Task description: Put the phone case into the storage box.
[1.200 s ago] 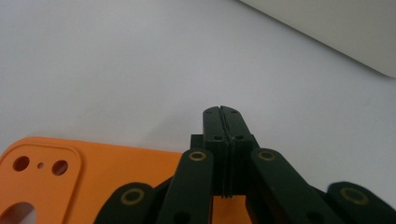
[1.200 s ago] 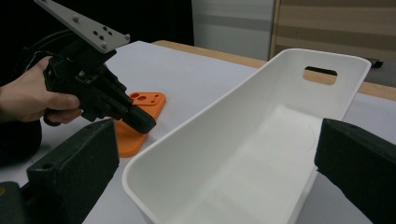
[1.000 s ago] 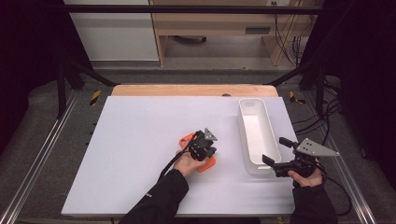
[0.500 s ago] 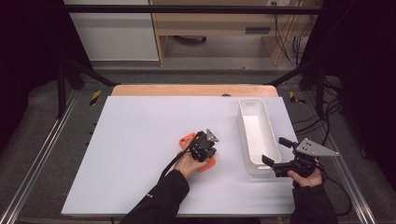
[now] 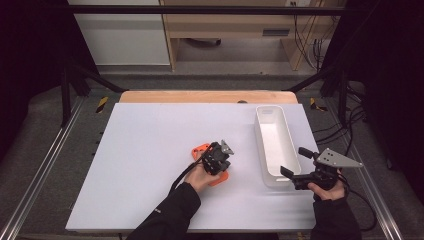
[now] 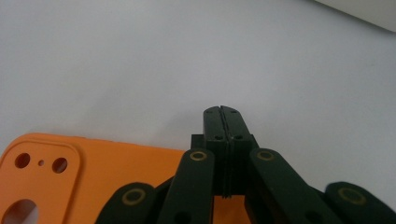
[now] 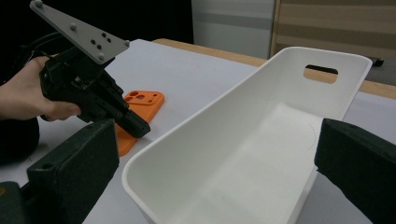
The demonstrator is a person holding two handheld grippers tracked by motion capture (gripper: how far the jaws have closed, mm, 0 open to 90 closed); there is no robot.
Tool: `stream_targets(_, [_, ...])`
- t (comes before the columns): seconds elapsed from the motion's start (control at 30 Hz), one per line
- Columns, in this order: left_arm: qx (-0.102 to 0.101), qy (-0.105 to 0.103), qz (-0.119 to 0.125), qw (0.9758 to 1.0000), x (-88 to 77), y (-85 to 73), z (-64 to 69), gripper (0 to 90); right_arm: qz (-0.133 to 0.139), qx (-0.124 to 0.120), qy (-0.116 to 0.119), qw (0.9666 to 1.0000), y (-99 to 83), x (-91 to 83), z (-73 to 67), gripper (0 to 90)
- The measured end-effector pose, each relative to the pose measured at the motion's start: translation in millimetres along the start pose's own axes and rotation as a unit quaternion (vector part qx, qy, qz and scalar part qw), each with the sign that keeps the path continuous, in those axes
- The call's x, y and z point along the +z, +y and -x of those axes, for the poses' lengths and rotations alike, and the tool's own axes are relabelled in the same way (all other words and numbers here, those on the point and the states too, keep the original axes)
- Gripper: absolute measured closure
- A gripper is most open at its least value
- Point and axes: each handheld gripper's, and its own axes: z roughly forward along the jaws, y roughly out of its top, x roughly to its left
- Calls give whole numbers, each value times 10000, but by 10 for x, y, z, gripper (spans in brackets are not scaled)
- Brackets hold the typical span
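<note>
Orange flat plastic phone case (image 5: 210, 167) is lying on the white desk (image 5: 150, 150), left of the long white plastic bin (image 5: 275, 145), under the left gripper (image 6: 222, 112), whose jaws are pressing shut on nothing; the right gripper (image 5: 292, 172) is gaping at the bin's near end.

**Count of things on the table**

There is one orange phone case (image 5: 206, 152), near the middle. There is one white tray (image 5: 276, 145), at the right side. There are two grippers: the left gripper (image 5: 222, 154) and the right gripper (image 5: 295, 164).
</note>
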Motion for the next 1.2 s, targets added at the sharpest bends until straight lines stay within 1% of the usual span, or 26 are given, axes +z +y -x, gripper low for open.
stream_targets(0.17, [75,-62,-90,9999,-28,-13,5,896,0,-4,6,10000,0,1,0,4])
stream_targets(0.37, [180,-78,-174,9997,-62,-38,22,898,-2,-7,0,10000,-1,3,-1,4])
stream_targets(0.83, [295,-150,-292,9990,-154,-130,34,899,-4,0,-3,10000,0,0,-1,4])
stream_targets(1.07, [420,-114,-395,9983,-199,-170,56,899,-9,-2,-7,10000,-2,3,-3,5])
stream_targets(1.2, [440,-129,-407,9981,-236,-213,51,899,-7,-4,-11,10000,-2,1,-1,4])
